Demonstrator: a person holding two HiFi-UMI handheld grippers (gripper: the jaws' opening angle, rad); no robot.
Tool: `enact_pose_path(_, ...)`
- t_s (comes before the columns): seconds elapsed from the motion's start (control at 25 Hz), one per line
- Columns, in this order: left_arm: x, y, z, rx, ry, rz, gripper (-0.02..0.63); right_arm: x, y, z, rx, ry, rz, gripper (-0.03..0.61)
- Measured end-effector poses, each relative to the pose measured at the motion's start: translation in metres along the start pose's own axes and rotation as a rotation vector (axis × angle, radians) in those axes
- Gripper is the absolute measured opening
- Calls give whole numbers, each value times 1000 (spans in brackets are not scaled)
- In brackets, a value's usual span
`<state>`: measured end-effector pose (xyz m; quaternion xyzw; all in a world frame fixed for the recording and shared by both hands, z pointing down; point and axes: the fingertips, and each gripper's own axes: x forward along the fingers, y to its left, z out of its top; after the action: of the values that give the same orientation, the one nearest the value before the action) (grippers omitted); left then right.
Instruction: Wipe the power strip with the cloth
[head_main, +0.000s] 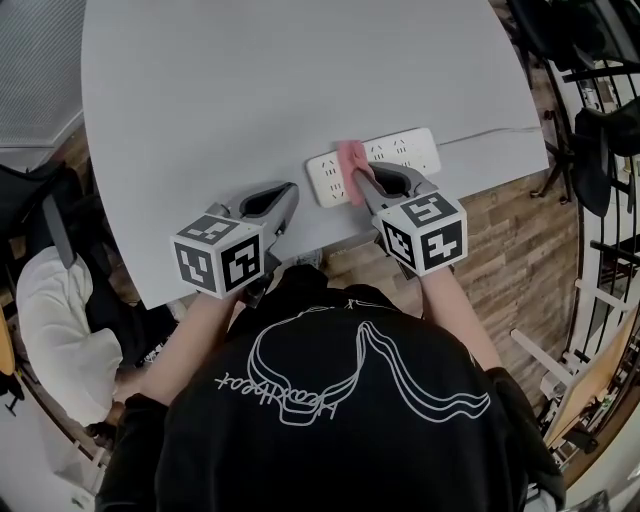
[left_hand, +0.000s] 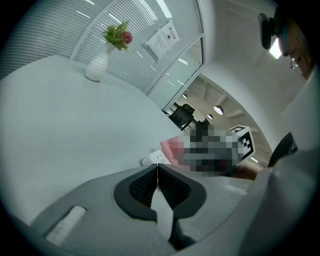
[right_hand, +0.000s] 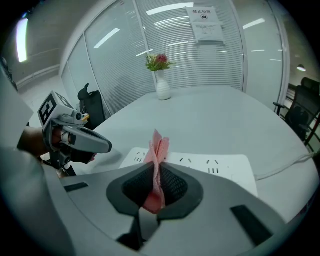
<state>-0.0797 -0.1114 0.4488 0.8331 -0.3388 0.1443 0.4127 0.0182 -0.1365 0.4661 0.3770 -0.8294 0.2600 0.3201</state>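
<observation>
A white power strip (head_main: 390, 160) lies near the front edge of the round grey table (head_main: 250, 90), its cord running off to the right. My right gripper (head_main: 362, 180) is shut on a folded pink cloth (head_main: 351, 160), which rests on the strip's left part. In the right gripper view the cloth (right_hand: 157, 155) sticks up between the jaws above the strip (right_hand: 210, 162). My left gripper (head_main: 288, 192) hovers left of the strip, shut with nothing in it. From the left gripper view the jaws (left_hand: 157, 170) meet, with the strip's end (left_hand: 152, 160) and the cloth (left_hand: 172, 147) beyond.
A white vase with flowers (right_hand: 161, 80) stands at the far side of the table; it also shows in the left gripper view (left_hand: 102, 57). Office chairs (head_main: 590, 130) stand to the right, and a white-draped chair (head_main: 55, 330) to the left. The floor is wood.
</observation>
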Motion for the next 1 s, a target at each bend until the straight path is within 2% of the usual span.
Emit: enact_pose_path(1.0,4,5,-2,-12,9,-16,14,-34,-86,-17,98,15,-171,40)
